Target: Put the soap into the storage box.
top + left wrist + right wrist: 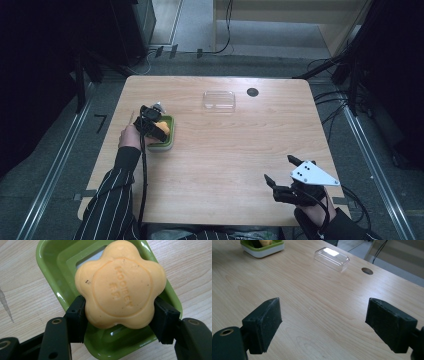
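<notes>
An orange flower-shaped soap point(121, 285) with stamped letters sits between the jaws of my left gripper point(120, 315), which is shut on it, the pads pressing its two sides. The soap hangs over a green soap dish point(57, 262). From above, the left gripper point(152, 126) is over the dish point(170, 142) at the table's left, with the soap point(162, 124) partly covered by it. My right gripper point(281, 170) rests near the table's front right corner, open, with bare wood between its fingers point(264, 322).
A clear plastic lid point(219, 100) lies toward the table's far side, also in the right gripper view point(332, 258). A round cable hole point(252, 92) is just right of it. Wooden tabletop point(225, 150) stretches between the two hands. Cables and dark stands surround the table.
</notes>
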Available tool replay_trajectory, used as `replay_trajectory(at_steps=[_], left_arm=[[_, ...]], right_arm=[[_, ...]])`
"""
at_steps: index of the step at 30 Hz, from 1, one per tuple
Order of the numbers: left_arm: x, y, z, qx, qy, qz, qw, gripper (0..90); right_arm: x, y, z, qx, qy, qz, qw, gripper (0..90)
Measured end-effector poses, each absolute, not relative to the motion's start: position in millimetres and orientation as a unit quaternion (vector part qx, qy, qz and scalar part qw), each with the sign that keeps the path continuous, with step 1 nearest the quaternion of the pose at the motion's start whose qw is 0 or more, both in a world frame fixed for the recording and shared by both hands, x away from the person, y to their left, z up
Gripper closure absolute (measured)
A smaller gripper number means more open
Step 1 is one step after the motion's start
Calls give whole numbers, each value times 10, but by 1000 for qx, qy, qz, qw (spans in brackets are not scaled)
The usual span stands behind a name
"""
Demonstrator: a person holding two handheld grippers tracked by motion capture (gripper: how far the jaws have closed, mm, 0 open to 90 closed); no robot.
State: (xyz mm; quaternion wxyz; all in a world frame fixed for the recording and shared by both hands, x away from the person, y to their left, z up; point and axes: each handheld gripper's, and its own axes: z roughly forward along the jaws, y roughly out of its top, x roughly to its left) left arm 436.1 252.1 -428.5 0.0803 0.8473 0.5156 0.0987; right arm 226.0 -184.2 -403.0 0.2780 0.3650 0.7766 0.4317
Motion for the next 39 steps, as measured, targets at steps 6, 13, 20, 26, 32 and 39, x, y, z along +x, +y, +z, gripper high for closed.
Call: replay_trajectory(at_steps=[6, 13, 20, 26, 32, 39], left_arm=[[4369, 2527, -4295, 848, 515, 97, 78, 394], [4365, 2525, -4298, 844, 522, 97, 78, 393], [4367, 2527, -4302, 842, 524, 97, 77, 392], [4367, 2540, -4312, 841, 526, 95, 80, 384], [4371, 2536, -4321, 839, 530, 93, 75, 347], [4372, 2535, -4329, 835, 537, 93, 72, 332]], right_arm=[[2261, -1841, -4031, 365, 777, 431, 278, 136], [2259, -1841, -4031, 365, 777, 431, 278, 136], [2259, -1843, -4031, 365, 777, 431, 279, 136], [2259, -1844, -4030, 363, 777, 432, 279, 136], [2256, -1844, -4029, 366, 777, 431, 278, 136], [2259, -1844, -4030, 364, 777, 432, 279, 136]])
